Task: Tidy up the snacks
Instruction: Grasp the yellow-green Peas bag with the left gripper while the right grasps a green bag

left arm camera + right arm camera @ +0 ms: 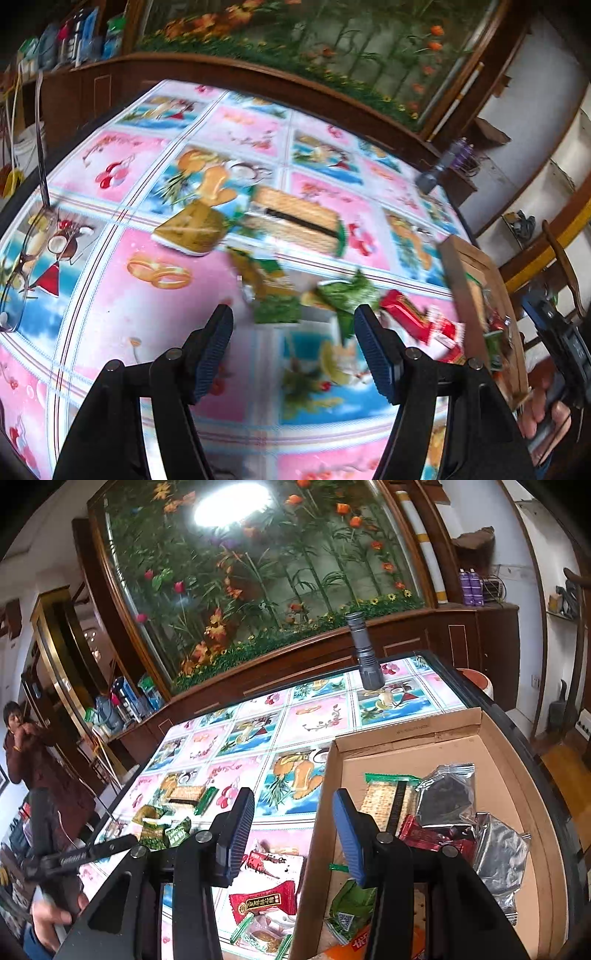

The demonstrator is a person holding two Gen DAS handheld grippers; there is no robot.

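Loose snacks lie on the patterned tablecloth (122,280): a cracker pack (295,221), a yellow-green packet (192,229), green packets (275,295) and a red packet (417,321). My left gripper (295,332) hovers open just short of the green packets, with nothing between its fingers. My right gripper (293,834) is open and empty above the left wall of a cardboard box (443,731). The box holds a cracker pack (388,801), silver packets (447,794), a red packet (424,836) and a green packet (351,908). Red packets (264,901) lie on the cloth beside the box.
A grey flashlight (365,653) stands at the table's far edge. Spectacles (18,266) lie at the left edge. A wooden cabinet with a flower display (258,572) runs behind the table. A person (22,746) stands at the far left.
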